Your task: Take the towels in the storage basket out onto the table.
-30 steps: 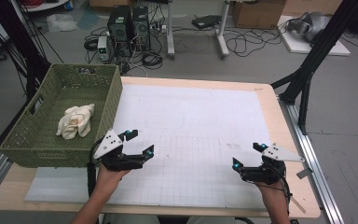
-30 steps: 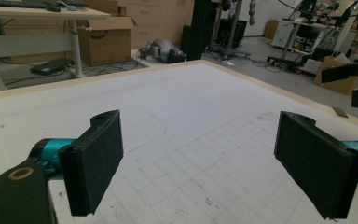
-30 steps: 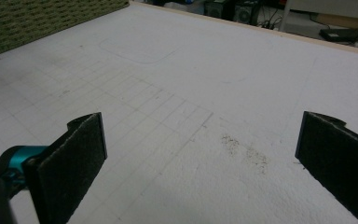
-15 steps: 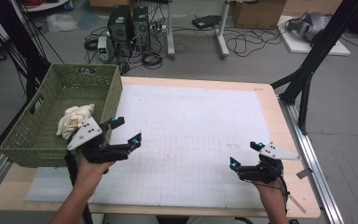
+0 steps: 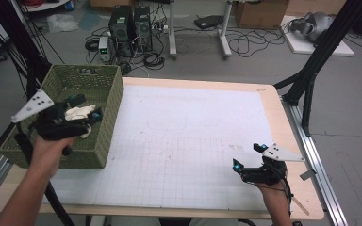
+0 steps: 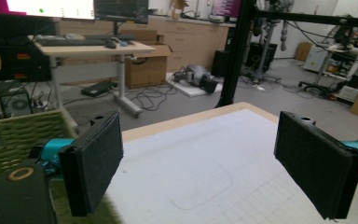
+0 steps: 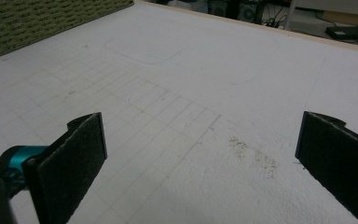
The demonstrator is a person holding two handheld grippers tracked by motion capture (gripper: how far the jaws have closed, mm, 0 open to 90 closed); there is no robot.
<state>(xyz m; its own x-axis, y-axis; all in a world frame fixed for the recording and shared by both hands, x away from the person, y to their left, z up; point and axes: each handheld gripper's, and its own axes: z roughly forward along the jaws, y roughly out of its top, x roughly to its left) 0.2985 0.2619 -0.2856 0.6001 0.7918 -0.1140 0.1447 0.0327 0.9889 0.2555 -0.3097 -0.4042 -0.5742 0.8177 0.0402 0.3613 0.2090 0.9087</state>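
A crumpled white cloth (image 5: 78, 113) lies inside the green woven basket (image 5: 107, 123) at the table's left edge. My left gripper (image 5: 87, 107) hovers above the basket, right over the cloth, jaws spread wide and empty. In the left gripper view the two black pads (image 6: 93, 165) stand far apart, with the basket's rim (image 6: 23, 135) at lower left and the white mat (image 6: 205, 158) ahead. My right gripper (image 5: 247, 156) rests low near the table's front right, open, nothing between its pads (image 7: 70, 163).
A white gridded mat (image 5: 188, 136) covers most of the wooden table (image 5: 275, 113). A faint dark smudge (image 7: 254, 154) marks the mat ahead of the right gripper. Black frame posts (image 5: 311, 61) stand at the right; computers and cables (image 5: 132, 28) sit on the floor behind.
My left gripper has risen from the mat's front left and swung leftward over the basket, above the cloth. The right gripper has barely shifted.
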